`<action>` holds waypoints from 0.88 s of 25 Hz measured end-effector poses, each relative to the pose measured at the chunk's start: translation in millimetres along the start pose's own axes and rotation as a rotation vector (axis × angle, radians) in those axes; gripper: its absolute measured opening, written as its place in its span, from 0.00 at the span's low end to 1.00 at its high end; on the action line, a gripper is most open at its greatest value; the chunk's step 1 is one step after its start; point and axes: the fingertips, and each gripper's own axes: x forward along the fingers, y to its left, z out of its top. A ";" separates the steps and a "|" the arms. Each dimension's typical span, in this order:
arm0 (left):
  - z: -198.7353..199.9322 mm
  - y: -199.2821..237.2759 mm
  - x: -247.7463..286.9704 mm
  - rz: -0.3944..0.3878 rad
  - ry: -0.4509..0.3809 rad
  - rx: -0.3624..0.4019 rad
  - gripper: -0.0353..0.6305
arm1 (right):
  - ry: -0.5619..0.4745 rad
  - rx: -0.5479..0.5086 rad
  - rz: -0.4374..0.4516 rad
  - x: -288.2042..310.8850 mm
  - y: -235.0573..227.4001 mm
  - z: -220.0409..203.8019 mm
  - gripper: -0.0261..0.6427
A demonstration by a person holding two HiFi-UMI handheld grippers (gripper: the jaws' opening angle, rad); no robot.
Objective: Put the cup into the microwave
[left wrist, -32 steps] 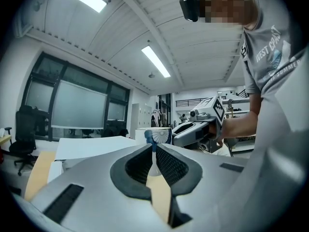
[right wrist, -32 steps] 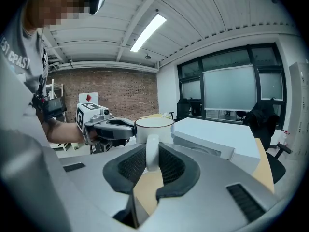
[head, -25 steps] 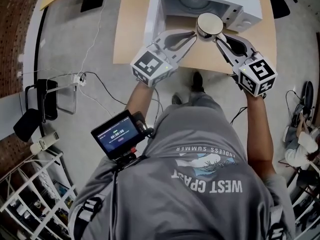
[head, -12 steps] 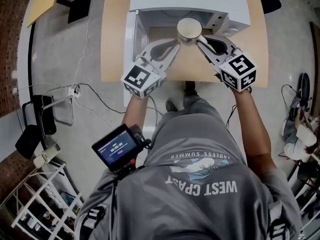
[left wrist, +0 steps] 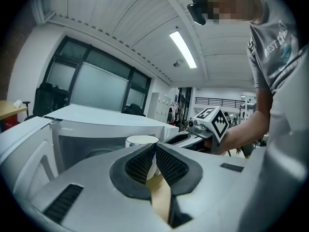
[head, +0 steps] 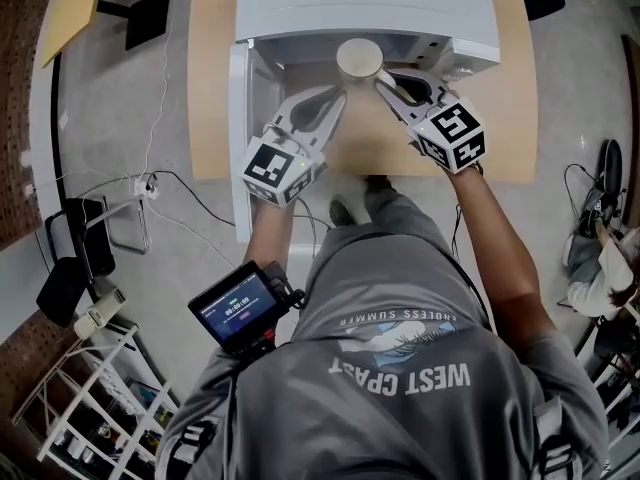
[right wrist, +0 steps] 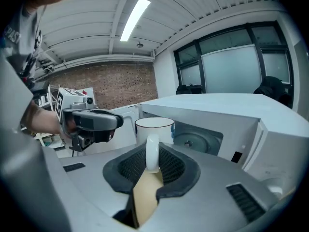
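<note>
The right gripper (right wrist: pixel 152 153) has its fingers clamped on the handle of the white cup (right wrist: pixel 154 127) at the open microwave (head: pixel 370 8), over a wooden counter (head: pixel 512 118). The left gripper (left wrist: pixel 154 149), its fingers seemingly closed, is just beside the cup. The room has a grey floor (head: pixel 140 108) and a brick wall (right wrist: pixel 123 86).

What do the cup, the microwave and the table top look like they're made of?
Cup: likely glazed ceramic; glossy white, thin dark rim line.
Microwave: painted metal or plastic, can't tell; smooth matt white casing.
Table top: wood or wood-look laminate; pale tan, flat.
</note>
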 end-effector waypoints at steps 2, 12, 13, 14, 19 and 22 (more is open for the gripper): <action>-6.2 5.5 5.3 0.006 0.013 -0.008 0.09 | 0.006 0.006 -0.004 10.5 -8.7 -8.4 0.15; -31.7 19.9 12.4 0.028 0.066 -0.038 0.09 | -0.011 0.014 -0.059 59.2 -41.8 -34.3 0.15; -33.3 21.5 12.3 0.031 0.069 -0.041 0.09 | -0.014 0.018 -0.067 64.1 -45.4 -35.5 0.15; -34.7 22.8 12.3 0.034 0.072 -0.044 0.09 | -0.017 0.022 -0.073 68.8 -49.0 -36.7 0.15; -42.2 28.3 12.3 0.044 0.087 -0.056 0.09 | -0.042 0.042 -0.102 87.0 -64.0 -40.3 0.15; -45.6 29.4 11.1 0.048 0.094 -0.059 0.09 | -0.061 0.050 -0.123 92.2 -70.6 -41.4 0.15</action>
